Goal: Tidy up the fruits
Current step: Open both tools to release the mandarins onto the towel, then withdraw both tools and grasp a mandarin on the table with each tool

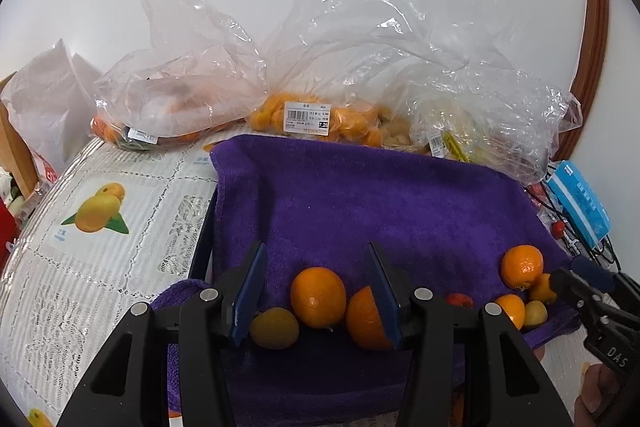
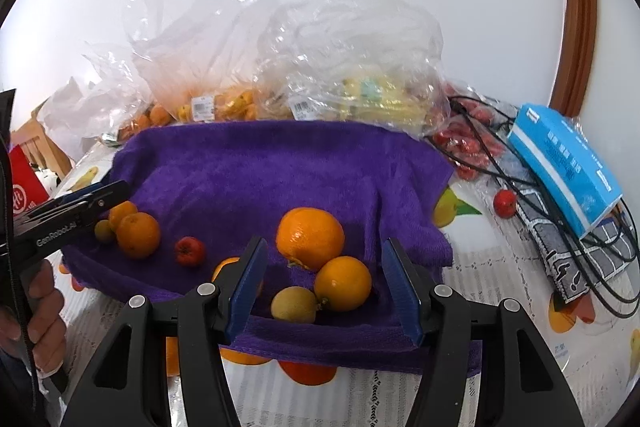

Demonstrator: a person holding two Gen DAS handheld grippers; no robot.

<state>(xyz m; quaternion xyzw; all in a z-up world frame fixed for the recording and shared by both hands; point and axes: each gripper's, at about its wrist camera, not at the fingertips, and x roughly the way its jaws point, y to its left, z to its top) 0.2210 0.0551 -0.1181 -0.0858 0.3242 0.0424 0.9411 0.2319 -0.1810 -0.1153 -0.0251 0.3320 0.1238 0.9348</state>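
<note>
A purple towel (image 1: 360, 195) (image 2: 260, 171) is draped over a dark-rimmed tray and holds loose fruit. My left gripper (image 1: 317, 247) is open over its near left part. An orange (image 1: 318, 297) lies between the pads without touching them, a second orange (image 1: 366, 319) sits against the right pad, and a yellow-green fruit (image 1: 274, 327) is by the left pad. My right gripper (image 2: 325, 242) is open too, around a large orange (image 2: 310, 237), a smaller orange (image 2: 343, 283) and a yellowish fruit (image 2: 294, 305), with gaps on both sides. A small red fruit (image 2: 190, 251) lies further left.
Clear plastic bags of fruit (image 1: 304, 115) (image 2: 360, 95) stand behind the towel against the white wall. A blue box (image 2: 560, 163), black cables (image 2: 560, 227) and small red fruits (image 2: 468, 143) lie on the right. A fruit-print tablecloth (image 1: 120, 247) covers the table. A person's hand (image 2: 44, 311) holds the left tool.
</note>
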